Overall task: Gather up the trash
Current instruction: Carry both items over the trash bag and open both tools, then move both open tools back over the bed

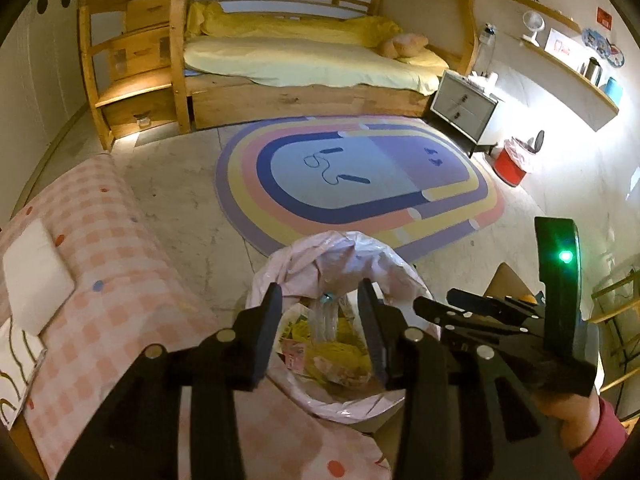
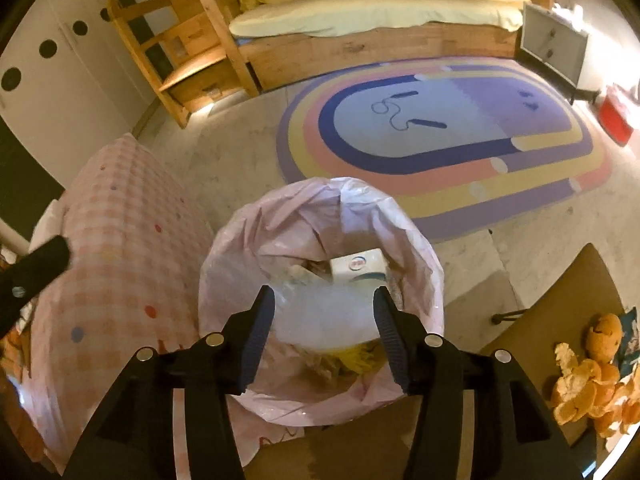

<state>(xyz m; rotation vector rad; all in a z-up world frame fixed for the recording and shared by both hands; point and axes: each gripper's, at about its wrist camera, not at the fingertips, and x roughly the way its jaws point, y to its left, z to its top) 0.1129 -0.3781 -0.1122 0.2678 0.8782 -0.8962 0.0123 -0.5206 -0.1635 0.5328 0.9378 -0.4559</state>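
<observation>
A bin lined with a pink bag [image 2: 416, 256] stands on the floor below both grippers; it also shows in the left wrist view [image 1: 288, 264]. It holds yellow wrappers [image 1: 344, 352], a clear plastic bottle [image 1: 324, 316] and a white carton [image 2: 358, 266]. A blurred whitish translucent piece [image 2: 320, 316] lies between the fingers of my right gripper [image 2: 324, 316], which is open above the bin. My left gripper [image 1: 320, 312] is open and empty over the bin's near side. The right gripper's body [image 1: 500, 316] shows beside it.
Orange peels [image 2: 592, 380] lie on a brown table [image 2: 560, 308] at the right. A pink checked seat [image 2: 120, 248] is at the left. A rainbow rug [image 2: 440, 136] with a cord lies ahead, then a bunk bed [image 1: 312, 60], a nightstand [image 1: 460, 108] and a red bin [image 1: 510, 164].
</observation>
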